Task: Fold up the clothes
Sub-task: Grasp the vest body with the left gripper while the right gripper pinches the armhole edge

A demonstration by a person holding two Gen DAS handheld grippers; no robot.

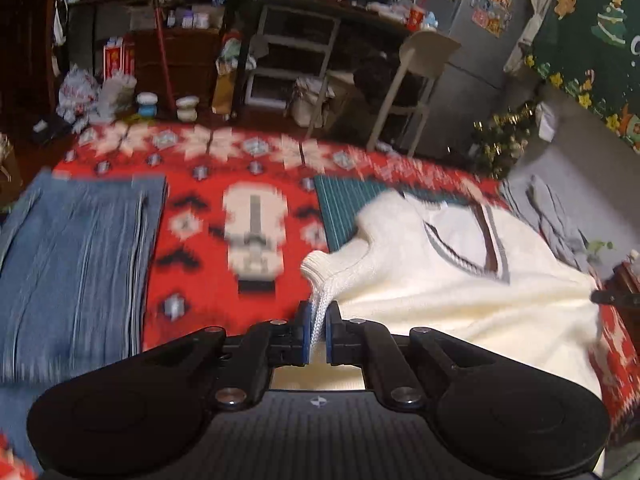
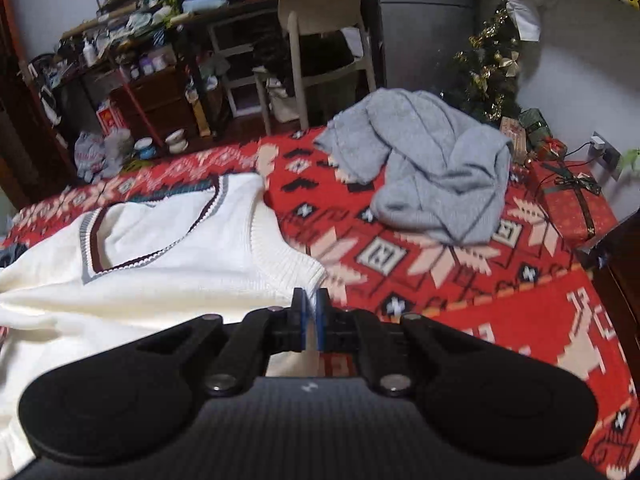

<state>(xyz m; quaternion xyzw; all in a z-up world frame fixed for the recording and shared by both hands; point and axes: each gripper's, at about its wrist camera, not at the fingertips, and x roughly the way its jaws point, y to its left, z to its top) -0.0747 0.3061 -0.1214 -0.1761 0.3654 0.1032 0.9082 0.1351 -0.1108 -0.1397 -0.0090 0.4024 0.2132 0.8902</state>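
A cream knit vest (image 1: 460, 292) with a striped V-neck lies on the red patterned blanket (image 1: 224, 280). My left gripper (image 1: 319, 316) is shut on the ribbed edge of the vest's left armhole, which bunches up between the blue pads. In the right wrist view the same vest (image 2: 160, 248) spreads to the left, and my right gripper (image 2: 312, 308) is shut on its right armhole edge, with only a thin strip of fabric showing between the pads.
Folded blue jeans (image 1: 76, 272) lie on the left of the blanket. A crumpled grey sweater (image 2: 432, 168) sits at the far right. A teal garment (image 1: 344, 208) lies under the vest's top. A beige chair (image 2: 324, 40), shelves and a small Christmas tree (image 2: 488, 64) stand beyond.
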